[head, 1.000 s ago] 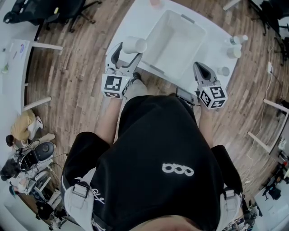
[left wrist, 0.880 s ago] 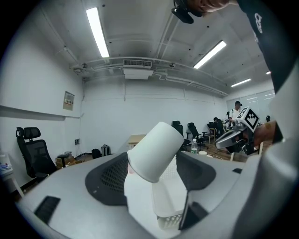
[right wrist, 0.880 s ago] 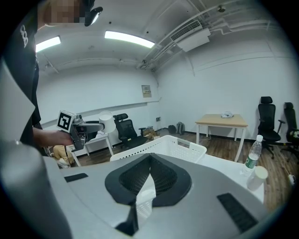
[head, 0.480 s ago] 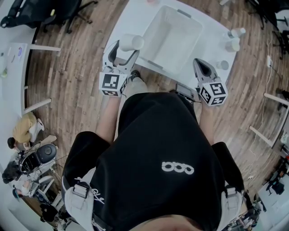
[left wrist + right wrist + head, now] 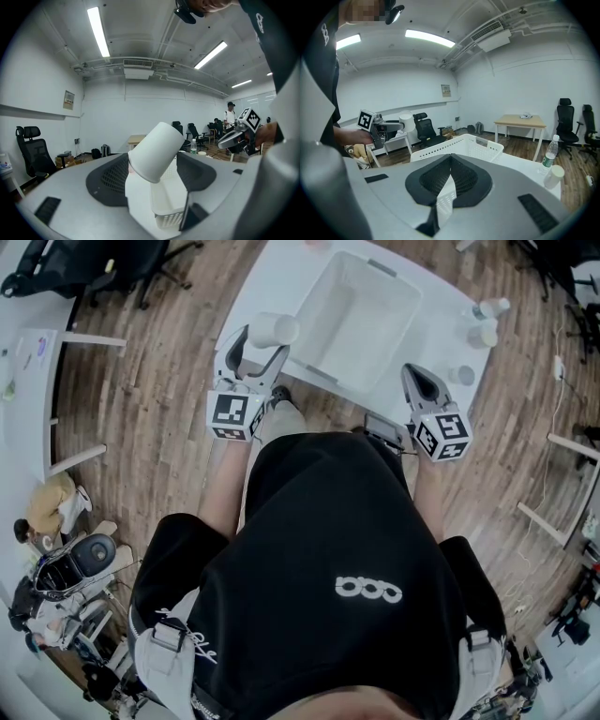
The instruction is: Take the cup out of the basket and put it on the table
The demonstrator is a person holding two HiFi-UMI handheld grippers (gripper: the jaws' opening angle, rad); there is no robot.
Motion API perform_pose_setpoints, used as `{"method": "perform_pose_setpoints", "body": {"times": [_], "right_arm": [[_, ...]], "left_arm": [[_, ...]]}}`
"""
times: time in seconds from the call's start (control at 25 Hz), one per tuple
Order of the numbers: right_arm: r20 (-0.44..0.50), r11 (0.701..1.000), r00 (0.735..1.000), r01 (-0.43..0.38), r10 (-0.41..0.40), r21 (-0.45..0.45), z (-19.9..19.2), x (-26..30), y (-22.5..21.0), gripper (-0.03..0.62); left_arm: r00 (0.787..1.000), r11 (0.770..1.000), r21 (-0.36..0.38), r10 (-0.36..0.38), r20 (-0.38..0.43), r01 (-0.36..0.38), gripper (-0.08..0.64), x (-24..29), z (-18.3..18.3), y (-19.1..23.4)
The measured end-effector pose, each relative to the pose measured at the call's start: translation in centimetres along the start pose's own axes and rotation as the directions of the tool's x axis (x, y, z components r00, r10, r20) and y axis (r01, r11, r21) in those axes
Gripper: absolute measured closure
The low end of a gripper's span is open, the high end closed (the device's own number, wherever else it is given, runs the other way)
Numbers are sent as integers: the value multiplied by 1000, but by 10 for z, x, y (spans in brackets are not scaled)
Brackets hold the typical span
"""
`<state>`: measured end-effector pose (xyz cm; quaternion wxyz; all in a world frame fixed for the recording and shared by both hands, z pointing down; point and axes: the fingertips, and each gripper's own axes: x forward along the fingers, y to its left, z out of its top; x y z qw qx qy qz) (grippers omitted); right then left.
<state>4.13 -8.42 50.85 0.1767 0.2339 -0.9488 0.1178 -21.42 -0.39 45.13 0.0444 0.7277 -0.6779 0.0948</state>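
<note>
Though not yet down, clamps cup point(image 5: 275, 328) in left tongs point(image 5: 262, 341) over desk point(image 5: 272, 277) beside basket point(image 5: 361, 324) for placing; right tongs point(image 5: 419, 381) closed, idle.

Cup point(image 5: 275, 328) left of basket point(image 5: 375, 306); basket on table point(image 5: 258, 277)

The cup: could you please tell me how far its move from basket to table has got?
Done: the cup is out of the basket. In hand: the left gripper holds it, tilted, over the table. Left: set it down and let go. The right gripper is shut, empty.
</note>
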Motion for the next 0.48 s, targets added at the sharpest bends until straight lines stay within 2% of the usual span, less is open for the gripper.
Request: {"method": "perform_pose_setpoints", "body": {"times": [0.48], "right_arm": [[4,1000,1000,7,-7,-3,1,0,-4,568]], "left_arm": [[1000,1000,-4,-6,-5,6,238,3,-2,-3]]}}
